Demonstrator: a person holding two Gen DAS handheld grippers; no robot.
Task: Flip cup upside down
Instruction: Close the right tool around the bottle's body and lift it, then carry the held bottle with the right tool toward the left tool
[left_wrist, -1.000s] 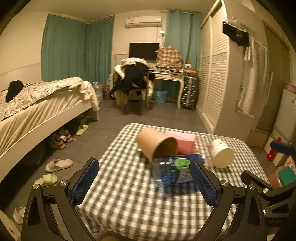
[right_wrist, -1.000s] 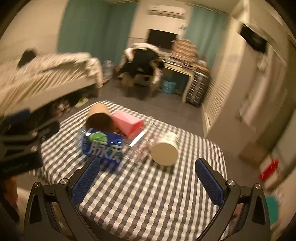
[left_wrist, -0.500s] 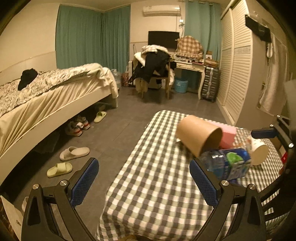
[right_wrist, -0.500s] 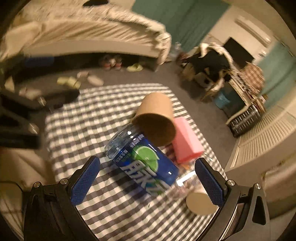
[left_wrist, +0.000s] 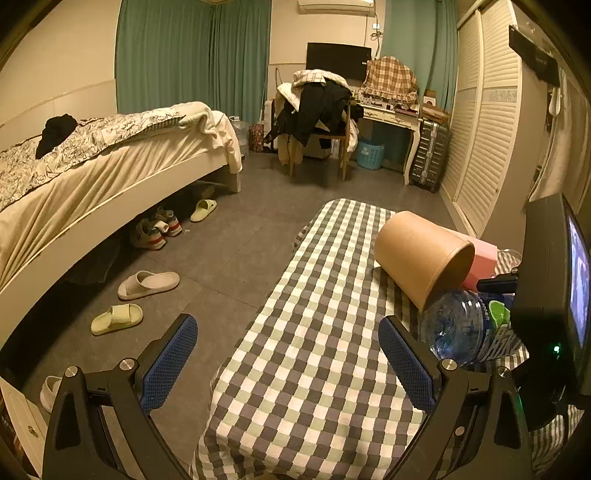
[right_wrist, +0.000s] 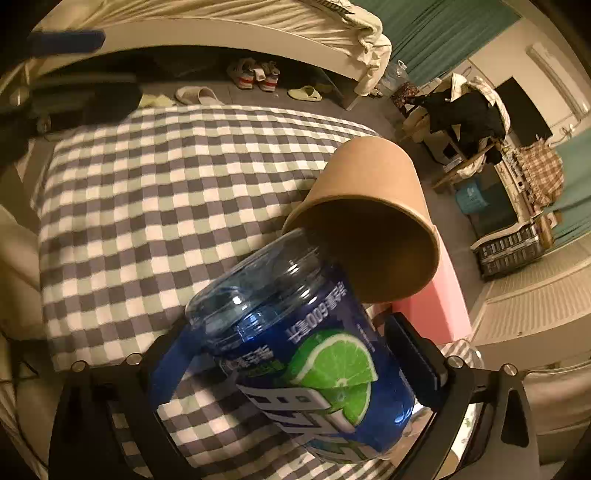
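Your right gripper (right_wrist: 295, 373) has its fingers around the blue plastic bottle (right_wrist: 314, 350), whose end touches the mouth of the brown paper cup (right_wrist: 373, 214) lying sideways mid-bench; your left gripper (left_wrist: 288, 365) hangs wide, empty.

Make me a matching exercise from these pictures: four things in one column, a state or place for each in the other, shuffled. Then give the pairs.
1. brown paper cup
2. blue bottle
3. left gripper
4. pink box

A. open, holding nothing
B. on its side, mouth toward the bottle
C. between the right gripper's fingers
D. behind the cup

Pairs: 1-B, 2-C, 3-A, 4-D
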